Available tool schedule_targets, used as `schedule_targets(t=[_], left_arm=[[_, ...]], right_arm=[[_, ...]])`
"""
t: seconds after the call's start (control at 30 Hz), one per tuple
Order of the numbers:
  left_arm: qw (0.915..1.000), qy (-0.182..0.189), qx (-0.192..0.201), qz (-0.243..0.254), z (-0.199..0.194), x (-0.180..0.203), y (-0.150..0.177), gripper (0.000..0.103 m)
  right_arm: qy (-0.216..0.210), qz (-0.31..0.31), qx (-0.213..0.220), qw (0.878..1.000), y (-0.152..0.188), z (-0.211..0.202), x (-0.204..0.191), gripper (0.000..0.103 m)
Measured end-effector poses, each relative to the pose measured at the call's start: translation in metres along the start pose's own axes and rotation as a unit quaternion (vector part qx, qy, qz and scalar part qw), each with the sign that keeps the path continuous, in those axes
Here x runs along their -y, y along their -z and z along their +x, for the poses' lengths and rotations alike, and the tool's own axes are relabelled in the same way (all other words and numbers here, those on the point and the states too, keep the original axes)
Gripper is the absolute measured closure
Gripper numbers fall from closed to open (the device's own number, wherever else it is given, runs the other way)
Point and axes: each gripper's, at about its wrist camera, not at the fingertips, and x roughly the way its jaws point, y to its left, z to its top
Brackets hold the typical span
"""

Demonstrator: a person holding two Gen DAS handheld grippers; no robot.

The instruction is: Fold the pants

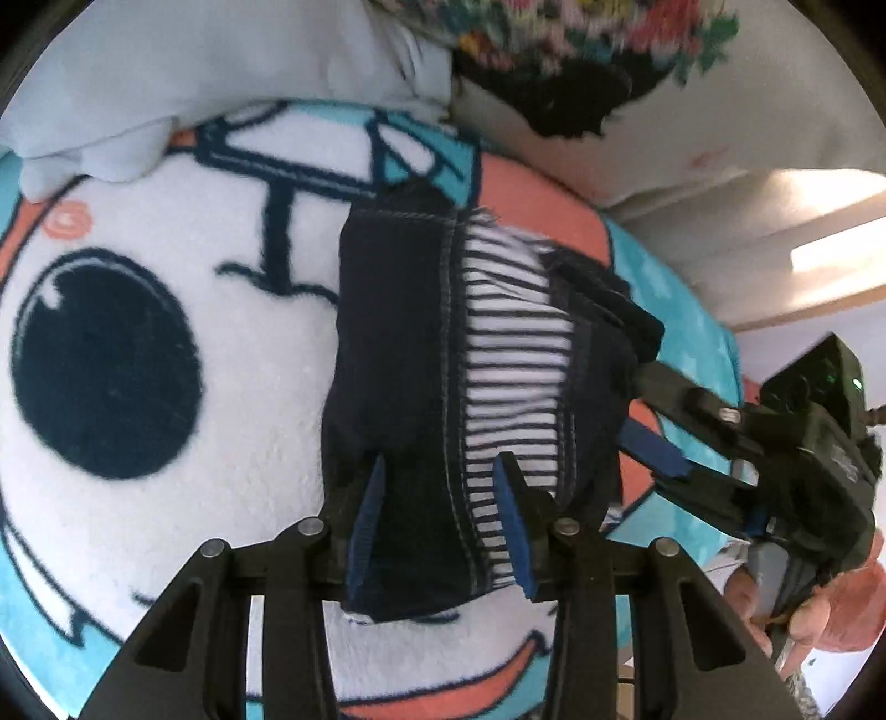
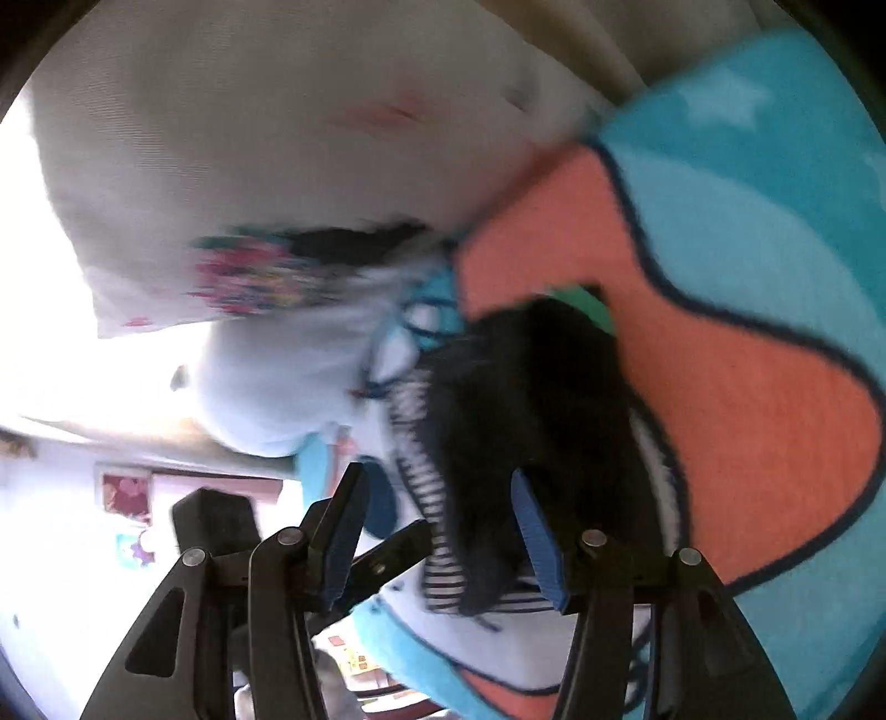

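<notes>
Left wrist view: the pants [image 1: 443,387], small and dark navy with a white-and-navy striped panel down the middle, lie bunched on a fleece blanket [image 1: 166,343] printed with a big cartoon face in white, teal and coral. The garment sits just right of the face's large black eye [image 1: 105,365]. The left tool [image 1: 443,515] has its blue-padded fingers [image 1: 365,526] spread with the near end of the pants lying between them; the pads stand apart on either side of the cloth and do not look pressed together, so it reads as released rather than clamped. From the right of the pants the right tool [image 1: 642,387] reaches in, its upper finger lying over the dark far edge of the garment and its blue lower pad below; the cloth hides the tips, so whether it pinches cannot be told here. A hand [image 1: 775,603] holds that tool's handle at the lower right. Beyond the pants, a pale grey garment [image 1: 194,83] and a cream cloth with a flowered patch [image 1: 581,33] lie at the blanket's top edge.

Right wrist view: blurred. The pants [image 2: 526,421] lie heaped ahead, on the blanket's coral and teal part [image 2: 747,332]. The right tool [image 2: 443,526] shows its two blue pads wide apart, with the striped and dark edge of the pants between them nearer the right-hand pad; the jaws look released. The cream cloth [image 2: 249,138] sits beyond the pants to the left.
</notes>
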Motion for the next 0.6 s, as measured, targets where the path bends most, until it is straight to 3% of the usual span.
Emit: schedule_targets(t=[0.2, 0.3, 0.4, 0.47, 0.53, 0.6], left_arm=[[0.9997, -0.012, 0.022, 0.006, -0.02, 0.007, -0.004, 0.063], [0.9971, -0.034, 0.063, 0.023, -0.048, 0.013, -0.001, 0.063], [0.9857, -0.089, 0.133, 0.053, -0.085, 0.024, 0.01, 0.061], [0.9668, -0.145, 0.196, 0.076, -0.112, 0.036, 0.022, 0.052], [0.9428, -0.191, 0.26, 0.086, -0.136, 0.046, 0.036, 0.04], [0.9118, -0.233, 0.327, 0.085, -0.163, 0.054, 0.054, 0.012]], right_arm=[[0.011, 0.006, 0.021, 1.0, 0.001, -0.013, 0.005, 0.044], [0.043, -0.022, 0.046, 0.998, 0.009, -0.037, 0.002, 0.043], [0.089, -0.049, 0.074, 0.992, 0.023, -0.055, -0.001, 0.041], [0.119, -0.071, 0.085, 0.987, 0.03, -0.059, -0.004, 0.041], [0.151, -0.105, 0.095, 0.978, 0.042, -0.064, -0.009, 0.041], [0.17, -0.128, 0.098, 0.972, 0.051, -0.069, -0.012, 0.041]])
